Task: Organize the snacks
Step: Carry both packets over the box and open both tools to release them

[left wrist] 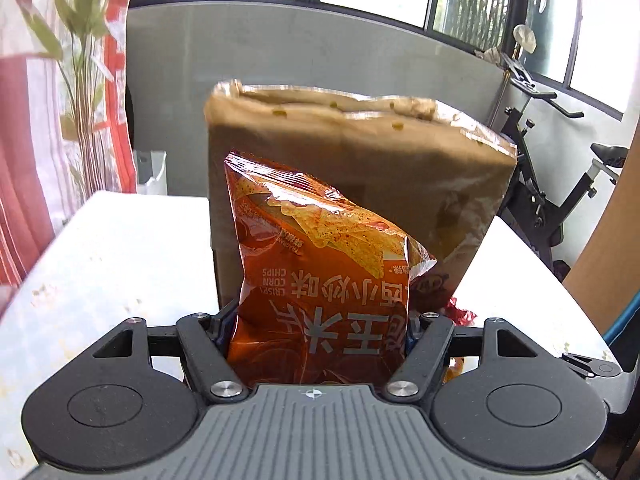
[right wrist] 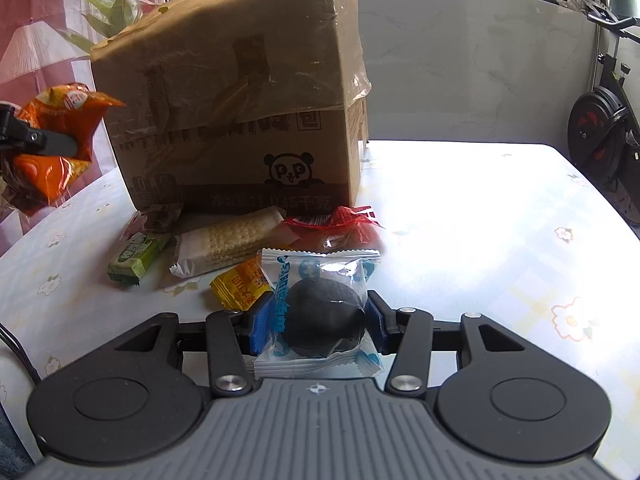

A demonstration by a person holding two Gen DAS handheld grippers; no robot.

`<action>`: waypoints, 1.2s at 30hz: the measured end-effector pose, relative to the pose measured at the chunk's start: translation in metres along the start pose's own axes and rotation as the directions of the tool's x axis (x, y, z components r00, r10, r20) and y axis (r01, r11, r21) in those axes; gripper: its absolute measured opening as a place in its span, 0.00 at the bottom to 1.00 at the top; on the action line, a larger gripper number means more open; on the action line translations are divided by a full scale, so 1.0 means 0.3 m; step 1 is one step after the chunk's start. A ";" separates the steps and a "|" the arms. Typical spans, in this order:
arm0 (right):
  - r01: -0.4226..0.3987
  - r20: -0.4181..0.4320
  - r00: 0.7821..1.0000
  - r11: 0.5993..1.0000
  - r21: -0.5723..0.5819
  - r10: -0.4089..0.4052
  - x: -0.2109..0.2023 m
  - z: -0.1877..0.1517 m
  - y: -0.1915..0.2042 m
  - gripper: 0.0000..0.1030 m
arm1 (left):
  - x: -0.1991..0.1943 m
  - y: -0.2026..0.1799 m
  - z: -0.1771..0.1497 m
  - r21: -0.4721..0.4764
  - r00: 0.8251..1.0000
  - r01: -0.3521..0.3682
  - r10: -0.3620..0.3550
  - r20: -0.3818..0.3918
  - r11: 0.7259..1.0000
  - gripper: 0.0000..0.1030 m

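Note:
My left gripper (left wrist: 316,332) is shut on an orange bag of corn chips (left wrist: 320,264), held up in the air in front of a tall brown cardboard box (left wrist: 360,168). The right wrist view shows that same bag (right wrist: 60,140) at the far left, clamped by the left gripper's black finger. My right gripper (right wrist: 318,320) is shut on a clear packet with a dark round cookie (right wrist: 320,320) inside, low over the table. The box (right wrist: 240,92), with a panda logo, stands behind a small pile of snacks.
On the white flowered tablecloth (right wrist: 480,240) lie a green bar (right wrist: 134,256), a cracker pack (right wrist: 228,240), a yellow sachet (right wrist: 240,284) and a red wrapper (right wrist: 340,224). An exercise bike (right wrist: 604,136) stands at the right. A plant and a red curtain (left wrist: 24,160) are at the left.

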State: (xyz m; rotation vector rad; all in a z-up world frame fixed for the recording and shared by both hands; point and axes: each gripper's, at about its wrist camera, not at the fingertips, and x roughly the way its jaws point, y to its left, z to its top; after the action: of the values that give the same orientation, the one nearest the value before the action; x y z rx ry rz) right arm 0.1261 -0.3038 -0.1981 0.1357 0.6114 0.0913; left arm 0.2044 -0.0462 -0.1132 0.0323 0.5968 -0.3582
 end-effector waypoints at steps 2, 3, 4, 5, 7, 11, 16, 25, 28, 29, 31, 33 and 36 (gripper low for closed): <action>-0.008 0.017 1.000 0.999 -0.031 0.008 -0.013 0.036 0.019 0.48 | -0.039 0.025 0.050 0.036 0.999 -0.010 0.008 0.047 0.999 0.71; -0.009 0.035 0.999 0.999 -0.053 0.011 -0.025 0.061 0.031 0.48 | -0.051 0.036 0.076 0.050 0.998 -0.013 0.009 0.065 0.999 0.71; -0.014 0.064 0.998 0.997 -0.079 0.019 -0.042 0.098 0.044 0.48 | -0.061 0.045 0.109 0.061 0.996 -0.016 0.011 0.085 0.998 0.71; -0.019 0.094 0.995 0.995 -0.099 0.028 -0.058 0.138 0.055 0.48 | -0.070 0.055 0.140 0.069 0.995 -0.018 0.011 0.104 0.997 0.71; -0.029 0.158 0.986 0.991 -0.132 0.050 -0.091 0.230 0.075 0.48 | -0.083 0.068 0.211 0.084 0.989 -0.018 0.006 0.144 0.996 0.71; -0.057 0.263 0.960 0.983 -0.173 0.102 -0.131 0.433 0.102 0.48 | -0.065 0.060 0.346 0.110 0.977 -0.014 -0.010 0.212 0.994 0.71; -0.060 0.297 0.947 0.976 -0.210 0.123 -0.083 0.648 0.132 0.48 | 0.060 0.029 0.506 0.141 0.969 0.017 -0.051 0.241 0.990 0.72; 0.023 0.189 0.982 0.983 -0.181 0.011 0.189 0.822 0.178 0.49 | 0.365 -0.016 0.582 0.058 0.985 0.065 -0.074 0.157 0.996 0.73; 0.062 0.163 0.986 0.985 -0.158 -0.035 0.234 0.823 0.187 0.50 | 0.427 -0.047 0.565 0.047 0.989 0.060 -0.065 0.130 0.997 0.78; 0.065 0.159 0.986 0.986 -0.151 -0.040 0.240 0.822 0.192 0.56 | 0.446 -0.053 0.561 0.051 0.992 0.056 -0.062 0.110 0.997 0.82; 0.048 0.148 0.989 0.988 -0.146 -0.026 0.235 0.816 0.188 0.66 | 0.459 -0.056 0.548 0.059 0.994 0.065 -0.070 0.086 0.996 0.86; 0.029 0.159 0.987 0.988 -0.152 -0.004 0.209 0.804 0.182 0.68 | 0.445 -0.024 0.523 0.059 0.992 0.085 -0.090 0.091 0.995 0.87; 0.018 0.169 0.986 0.990 -0.141 0.006 0.171 0.785 0.166 0.68 | 0.407 0.017 0.517 0.020 0.992 0.066 -0.068 0.102 0.998 0.87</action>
State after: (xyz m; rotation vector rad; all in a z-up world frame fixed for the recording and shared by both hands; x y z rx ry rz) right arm 0.3017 -0.2716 -0.0286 0.0027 0.4338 0.1159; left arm 0.3842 -0.1011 -0.0527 0.0100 0.4942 -0.4278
